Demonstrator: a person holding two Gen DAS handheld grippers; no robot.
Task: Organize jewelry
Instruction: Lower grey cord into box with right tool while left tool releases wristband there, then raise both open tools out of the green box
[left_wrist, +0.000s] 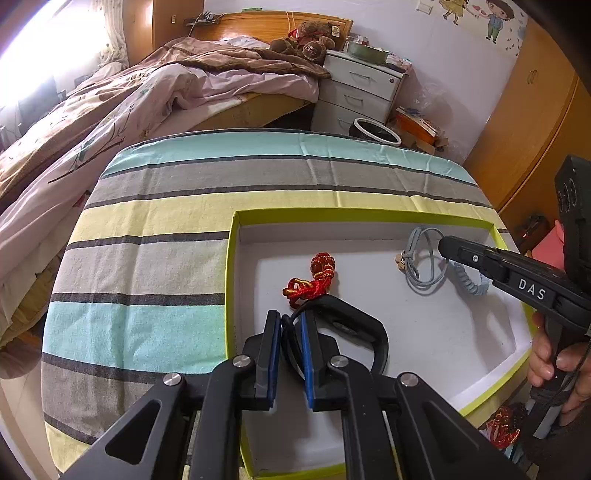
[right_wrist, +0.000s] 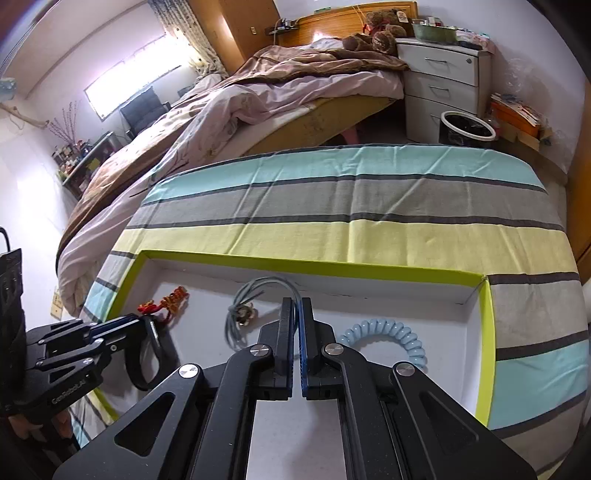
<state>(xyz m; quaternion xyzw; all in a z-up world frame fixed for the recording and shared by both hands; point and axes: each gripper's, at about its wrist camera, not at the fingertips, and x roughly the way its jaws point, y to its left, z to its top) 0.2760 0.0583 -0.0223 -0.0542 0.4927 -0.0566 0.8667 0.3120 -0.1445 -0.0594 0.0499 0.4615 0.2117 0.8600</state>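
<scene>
Both tools are down inside the shallow box (left_wrist: 231, 280) now, the white-floored one with the lime-green rim sitting on the striped counter (left_wrist: 155, 229). The left hand-held gripper (left_wrist: 290, 325) has its blue pads nearly pressed together on a black ring-shaped piece (left_wrist: 373, 328), a bangle or some looped band, pinched at its edge and hanging low over the box floor. Just beyond it lies the red knotted cord charm (left_wrist: 314, 280) with its amber bead, already resting in the box.

Over on the other side, the right hand-held gripper (right_wrist: 297, 314) is clamped on the grey cord necklace (right_wrist: 266, 286), the loop running between its pads. The small pendant (right_wrist: 243, 315) trails on the white floor beside it. The pale blue coiled band (right_wrist: 384, 339) sits just to the right, and whether it touches the fingers is hard to tell from here.

So this reads as the placing step: two pieces carried in, both about ready to be let go. The next move calls for spreading each pair of pads gently, low to the floor, so the black ring settles flat near the red charm without landing on it and the grey cord drops clear of the coil. Then lift straight up, so the cord doesn't snag on a pad.
</scene>
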